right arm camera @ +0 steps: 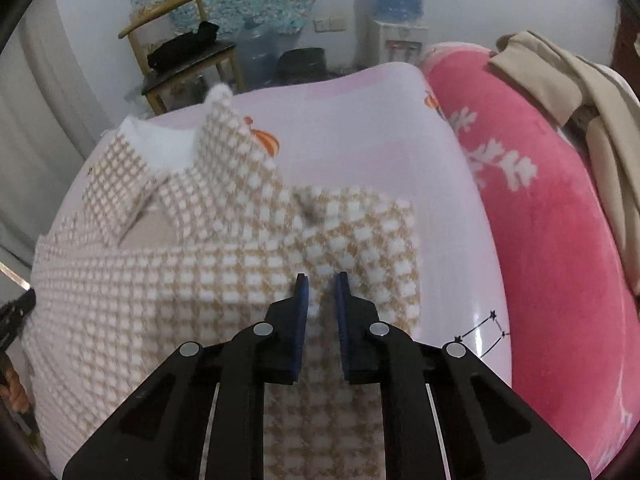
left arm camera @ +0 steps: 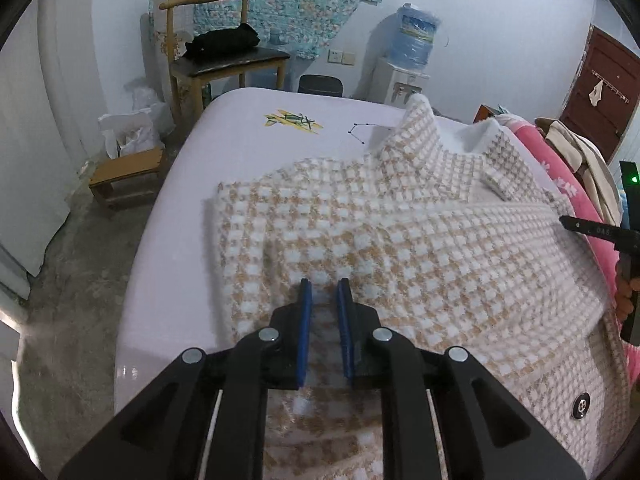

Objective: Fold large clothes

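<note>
A large beige-and-white checked fleece coat (left arm camera: 400,232) lies spread on a pale lilac bed sheet (left arm camera: 248,128), collar at the far end, sleeves folded in over the body. It also shows in the right wrist view (right arm camera: 200,264). My left gripper (left arm camera: 323,286) is over the coat's near left part, its blue pads a narrow gap apart with coat fabric running between them. My right gripper (right arm camera: 320,280) is over the coat's near right part, its pads equally close with fabric between them. The right gripper's body shows at the right edge of the left wrist view (left arm camera: 600,232).
A pink blanket (right arm camera: 552,240) with beige clothes (right arm camera: 580,92) on it lies along the bed's right side. Beyond the bed stand a wooden chair (left arm camera: 224,60), a water dispenser (left arm camera: 412,52) and a black bin (left arm camera: 320,85). A small stool (left arm camera: 128,172) stands on the floor at left.
</note>
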The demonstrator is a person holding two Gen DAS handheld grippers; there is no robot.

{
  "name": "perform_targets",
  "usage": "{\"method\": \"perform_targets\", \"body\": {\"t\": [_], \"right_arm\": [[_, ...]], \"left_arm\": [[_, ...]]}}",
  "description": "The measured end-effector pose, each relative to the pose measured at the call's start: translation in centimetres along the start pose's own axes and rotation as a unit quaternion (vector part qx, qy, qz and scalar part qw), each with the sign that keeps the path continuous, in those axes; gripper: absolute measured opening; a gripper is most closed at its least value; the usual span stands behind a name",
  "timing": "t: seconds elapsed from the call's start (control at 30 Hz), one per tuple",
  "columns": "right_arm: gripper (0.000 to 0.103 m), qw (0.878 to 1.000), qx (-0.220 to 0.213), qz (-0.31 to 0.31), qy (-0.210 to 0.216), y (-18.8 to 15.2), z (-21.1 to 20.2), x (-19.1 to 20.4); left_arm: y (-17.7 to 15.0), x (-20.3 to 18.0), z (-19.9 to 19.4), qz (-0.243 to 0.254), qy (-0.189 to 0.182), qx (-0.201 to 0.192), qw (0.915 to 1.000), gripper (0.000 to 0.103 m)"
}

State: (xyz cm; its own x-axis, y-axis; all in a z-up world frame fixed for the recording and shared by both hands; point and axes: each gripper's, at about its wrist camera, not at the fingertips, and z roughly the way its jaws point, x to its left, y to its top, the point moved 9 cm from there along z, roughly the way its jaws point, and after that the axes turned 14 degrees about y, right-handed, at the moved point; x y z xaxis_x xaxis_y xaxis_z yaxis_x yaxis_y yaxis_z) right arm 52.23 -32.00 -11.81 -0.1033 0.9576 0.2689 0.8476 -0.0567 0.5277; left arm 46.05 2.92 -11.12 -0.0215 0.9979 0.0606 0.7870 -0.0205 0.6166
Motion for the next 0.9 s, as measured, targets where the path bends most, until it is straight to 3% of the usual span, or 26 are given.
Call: {"method": "perform_targets", "body": {"t": [0.07, 0.13, 0.2, 0.27, 0.37, 0.43, 0.6, 0.67, 0.73, 0.83, 0.9], "right_arm": [[0.014, 1.0, 0.005, 0.002, -0.009, 0.0, -0.5, 0.3], [0.024, 1.0, -0.002, -0.016, -0.01, -0.4, -2.0, 1.9], [0.037, 0.998, -0.012, -0.052, 0.019, -1.4, -3.6, 4.7], [0.043, 0.993, -0.008, -0.107, 0.043, -3.3, -4.6, 7.8], [0.043, 0.986, 0.034, -0.157, 0.051, -6.9, -3.6, 10.4], [0.045, 0.982, 0.064, -0.175, 0.013, -9.1, -1.4, 10.1], [0.047, 0.985, 0.043, -0.169, 0.001, -8.5, -2.5, 11.3], [0.049, 0.981, 0.028, -0.189, 0.017, -8.5, -3.3, 12.8], [0.05, 0.979, 0.04, -0.201, 0.013, -9.4, -2.3, 13.5], [0.052, 0.981, 0.04, -0.188, 0.007, -9.4, -0.9, 13.0], [0.052, 0.988, 0.049, -0.145, 0.012, -9.0, -1.6, 12.3]], "left_arm": [[0.1, 0.2, -0.5, 0.007, 0.006, -0.005, 0.9999, 0.013], [0.5, 0.1, -2.2, 0.014, 0.001, -0.025, 0.9996, 0.013], [0.5, -0.7, -3.8, 0.03, -0.022, -0.039, 0.9985, 0.013], [-0.7, -2.1, -5.0, 0.062, -0.04, -0.036, 0.9966, 0.017], [-3.5, -3.2, -3.8, 0.108, -0.012, -0.004, 0.9941, 0.027], [-4.3, -3.4, -3.3, 0.115, -0.005, -0.018, 0.9932, 0.028], [-3.8, -3.2, -4.8, 0.088, -0.011, -0.012, 0.996, 0.03], [-3.9, -3.2, -5.6, 0.088, -0.017, -0.02, 0.9958, 0.042], [-4.6, -3.5, -5.0, 0.1, -0.008, -0.009, 0.9949, 0.055], [-5.4, -4.1, -3.9, 0.13, 0.022, -0.008, 0.9913, 0.057], [-5.2, -4.2, -4.6, 0.13, 0.033, -0.006, 0.9909, 0.057]]}}
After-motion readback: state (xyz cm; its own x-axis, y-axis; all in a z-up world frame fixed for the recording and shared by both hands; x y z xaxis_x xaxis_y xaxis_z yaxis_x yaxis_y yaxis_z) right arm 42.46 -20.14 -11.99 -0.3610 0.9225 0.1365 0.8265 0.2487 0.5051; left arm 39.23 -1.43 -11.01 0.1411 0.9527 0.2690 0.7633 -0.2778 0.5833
